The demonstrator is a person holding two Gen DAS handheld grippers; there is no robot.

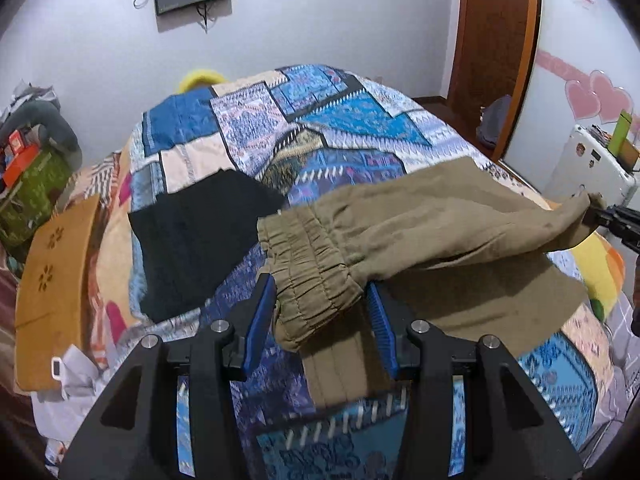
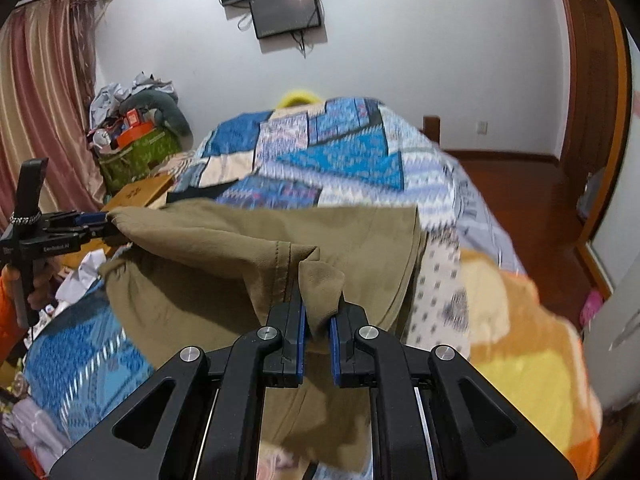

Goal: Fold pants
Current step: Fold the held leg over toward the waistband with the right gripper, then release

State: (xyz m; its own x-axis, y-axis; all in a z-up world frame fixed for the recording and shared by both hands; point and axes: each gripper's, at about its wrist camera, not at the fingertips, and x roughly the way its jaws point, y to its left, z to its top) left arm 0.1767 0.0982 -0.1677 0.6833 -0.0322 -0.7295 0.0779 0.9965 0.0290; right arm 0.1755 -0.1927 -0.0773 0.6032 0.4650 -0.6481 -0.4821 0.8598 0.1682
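Two grippers share the load of one pair of olive-khaki pants [image 1: 440, 216], held up over a bed covered by a blue patchwork quilt [image 1: 320, 120]. The left gripper [image 1: 320, 304] has its blue-padded fingers [image 1: 260, 316] set partway apart, clamped on the gathered elastic waistband [image 1: 312, 260], which bunches thickly between them. The right gripper [image 2: 318, 320] has its fingers [image 2: 300, 336] pressed nearly together on a thin pinch of fabric at the opposite end of the garment (a hem or a corner of a leg, as far as the right wrist view allows).

Position of the garment: slung between the two grips, with its middle sagging toward the quilt and a lower layer trailing beneath the upper one. In the left wrist view a flat strip of khaki lies under the waistband toward the camera; whether it rests on the quilt or hangs just clear of it cannot be told.

Progress, as a judgement: the doubled layers suggest at least one fold is already in the cloth, yet the pants are not laid flat, so the fold in hand is unfinished. What appears to remain is to lay the cloth down on the bed, release both grips, and make any further fold needed for a compact bundle.

Beside the pants a dark folded garment [image 1: 200, 240] lies flat on the quilt (perhaps a finished item, though that is a guess).
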